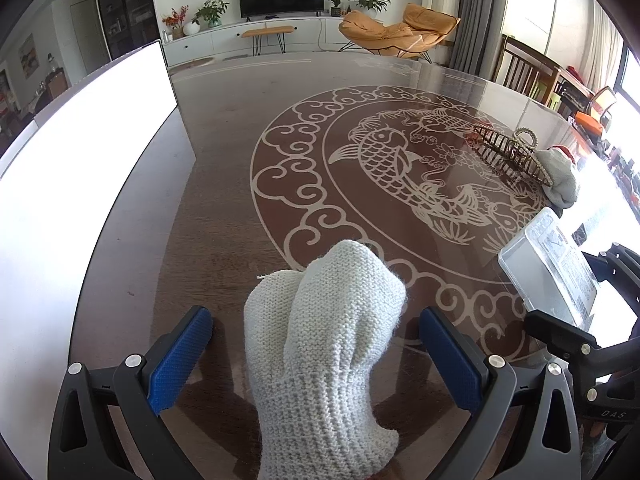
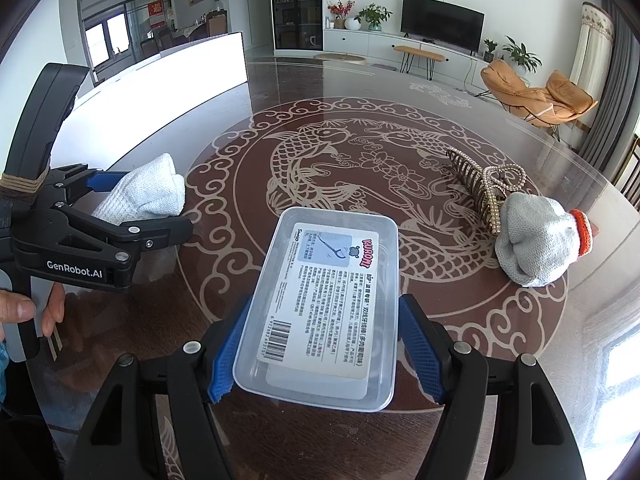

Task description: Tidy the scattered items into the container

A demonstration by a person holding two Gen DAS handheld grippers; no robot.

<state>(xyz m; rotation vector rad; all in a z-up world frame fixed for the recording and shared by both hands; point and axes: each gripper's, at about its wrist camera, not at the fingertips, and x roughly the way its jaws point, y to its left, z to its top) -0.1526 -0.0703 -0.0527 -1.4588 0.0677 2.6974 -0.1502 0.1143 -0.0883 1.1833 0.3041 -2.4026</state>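
Between the blue pads of my left gripper [image 1: 316, 360] lies a white knitted glove [image 1: 324, 356], and its long axis runs along the fingers of the tool: the ribbed cuff is toward me at the bottom of the left wrist view, and the folded finger part points away over the table [image 1: 224, 184]. The jaws stand wide apart, with a clear gap between each pad and the wool, so the glove is not gripped; whether it rests on the table I cannot tell for sure. My right gripper [image 2: 320, 348] is closed on a clear plastic box [image 2: 320, 312], one pad pressing each long side near its close end. The box has its long axis pointing away from me, a little tilted to the right, and a printed label with a barcode at the near end shows through it. The right wrist view shows things that the left one hardly shows: the left tool from its side with the glove between its jaws, and a hand [image 2: 24, 312] on the handle. Farther out on the right lies a grey glove with an orange cuff [image 2: 536, 244], bunched up, touching a gold hair claw [image 2: 480, 184] just behind it. Both are well apart from the box.
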